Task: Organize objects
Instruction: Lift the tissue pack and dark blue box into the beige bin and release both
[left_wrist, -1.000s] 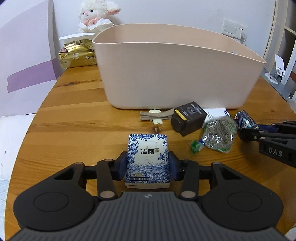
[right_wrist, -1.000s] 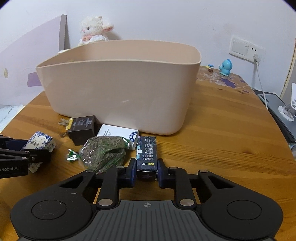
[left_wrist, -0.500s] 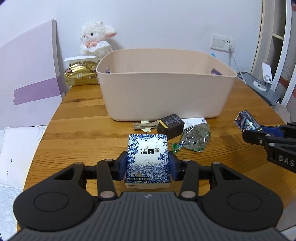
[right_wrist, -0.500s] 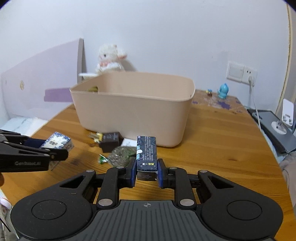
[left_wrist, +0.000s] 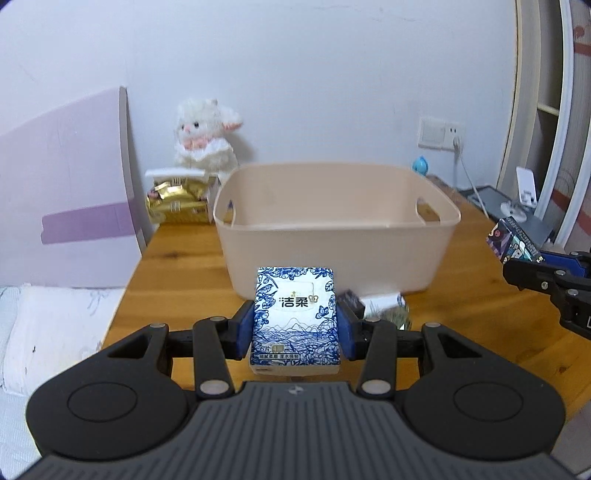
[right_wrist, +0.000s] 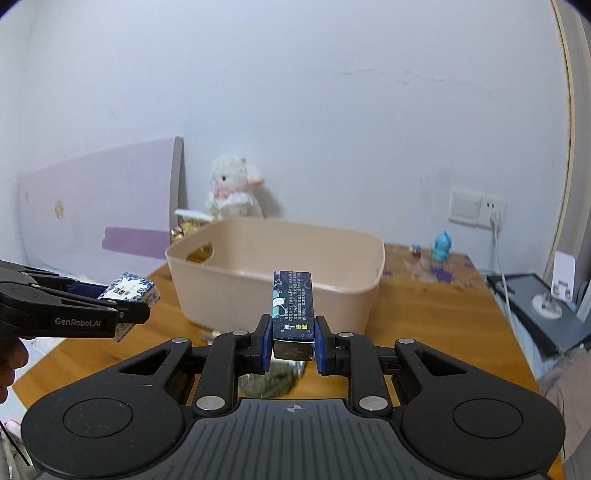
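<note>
both tongs are loaded and raised above the wooden surface (left_wrist: 177, 295): the left tongs (left_wrist: 295, 328) are clenched on a blue-and-white floral pocket tissue pack (left_wrist: 294, 317), and the right tongs (right_wrist: 291, 341) grip a narrow dark printed carton (right_wrist: 293, 304) by its near end, so that most of it juts forward. the open beige plastic storage tub (left_wrist: 336, 236) sits ahead of and below both tongs, and neither item is yet over its rim. the likeliest mishap is the long carton pivoting or slipping, since only a short part sits between the pads; a jolt could tip it out short of the tub. the soft tissue pack could squeeze out if the grip eases early. the two tongs are converging on one opening and could knock together, or catch the near wall if lowered too soon. against the frame from a second ago, both items have come up off the surface, the tub's interior now shows from above, and the small dark box, green packet (left_wrist: 391, 314) and white card left behind lie below and ahead of the left tongs, partly hidden. a white plush lamb (left_wrist: 205, 136) sits beyond the tub.
</note>
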